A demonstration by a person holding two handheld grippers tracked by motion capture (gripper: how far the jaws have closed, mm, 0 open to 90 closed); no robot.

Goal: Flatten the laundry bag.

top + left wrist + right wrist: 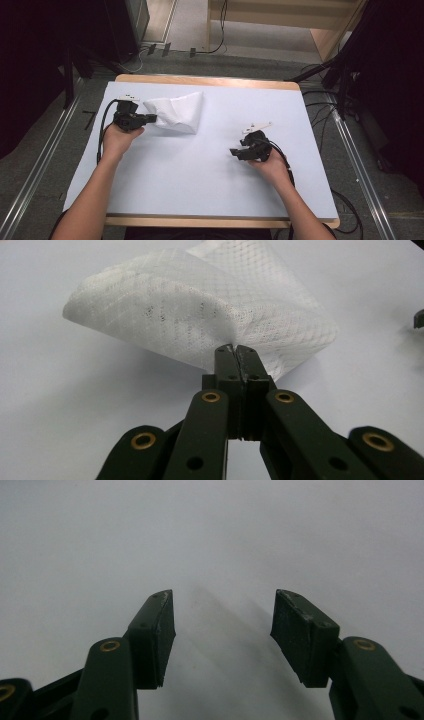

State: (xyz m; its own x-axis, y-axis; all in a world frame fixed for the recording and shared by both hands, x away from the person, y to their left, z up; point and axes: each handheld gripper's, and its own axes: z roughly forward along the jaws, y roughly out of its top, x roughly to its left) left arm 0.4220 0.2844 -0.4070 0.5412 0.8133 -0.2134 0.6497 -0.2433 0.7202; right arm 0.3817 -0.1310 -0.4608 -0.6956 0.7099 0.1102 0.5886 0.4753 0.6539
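Gripping: left gripper (pixel 235 351), jaws pinched tight on one edge of the white mesh fabric pouch (pixel 210 315).
Pouch position: far left part of the pale blue table cover (pixel 200 170), partly lifted, rest sagging onto it.
Right gripper (pixel 222 615): jaws spread apart, nothing between them, well apart from pouch.

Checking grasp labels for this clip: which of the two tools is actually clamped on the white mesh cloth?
The left tool: its jaws are shut on an edge of the white mesh cloth. The right tool stands open over bare table.
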